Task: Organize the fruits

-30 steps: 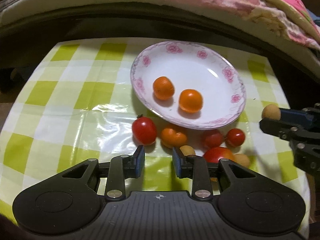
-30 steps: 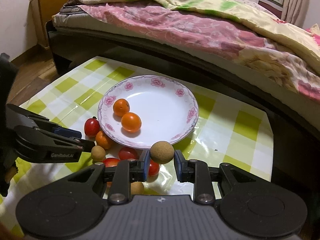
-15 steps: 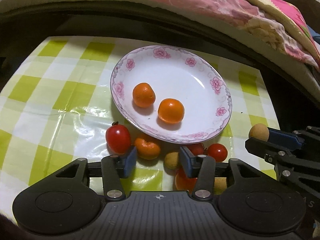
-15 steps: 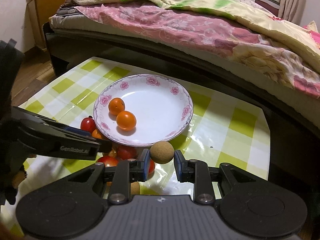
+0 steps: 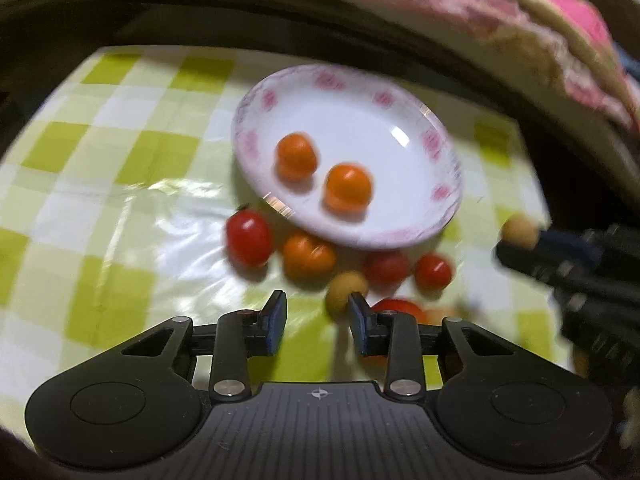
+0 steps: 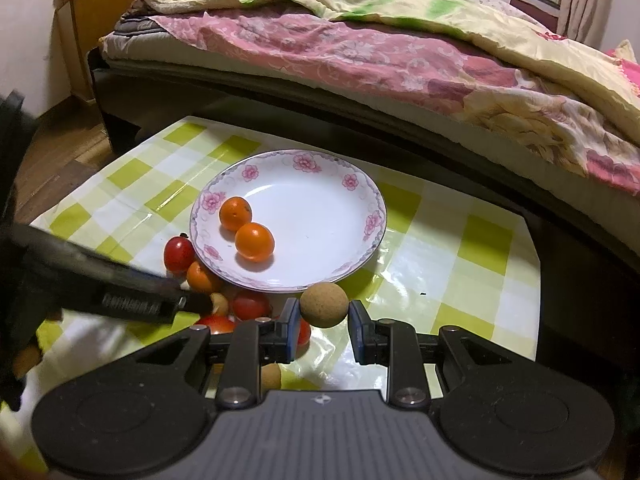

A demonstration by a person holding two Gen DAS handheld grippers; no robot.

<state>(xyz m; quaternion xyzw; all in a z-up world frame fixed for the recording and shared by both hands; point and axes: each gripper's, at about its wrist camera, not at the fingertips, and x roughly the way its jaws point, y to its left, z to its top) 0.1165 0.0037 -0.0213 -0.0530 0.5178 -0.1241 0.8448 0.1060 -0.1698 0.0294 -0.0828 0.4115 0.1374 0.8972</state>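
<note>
While right gripper (image 6: 323, 320) pinches tan fruit (image 6: 323, 305) at lower centre, left gripper (image 5: 316, 316) gapes, empty, over loose fruit pile (image 5: 308, 258). Beyond, plate (image 6: 320, 184) mid-frame holds two oranges (image 6: 254, 241). Risk: round fruit slipping from narrow pads, rolling off table.

The floral plate (image 6: 362, 200) looks like glazed ceramic, glossy white. A shiny plastic checked tablecloth (image 6: 472, 264) throws glare near its left edge. Cherry tomatoes (image 6: 179, 255) and oranges (image 6: 255, 241) have smooth, gleaming skins; the tan longan (image 6: 323, 305) is matt and rough. The right gripper (image 6: 323, 322) is matt black plastic with metal screws; the bedspread (image 6: 360, 52) is soft cloth
</note>
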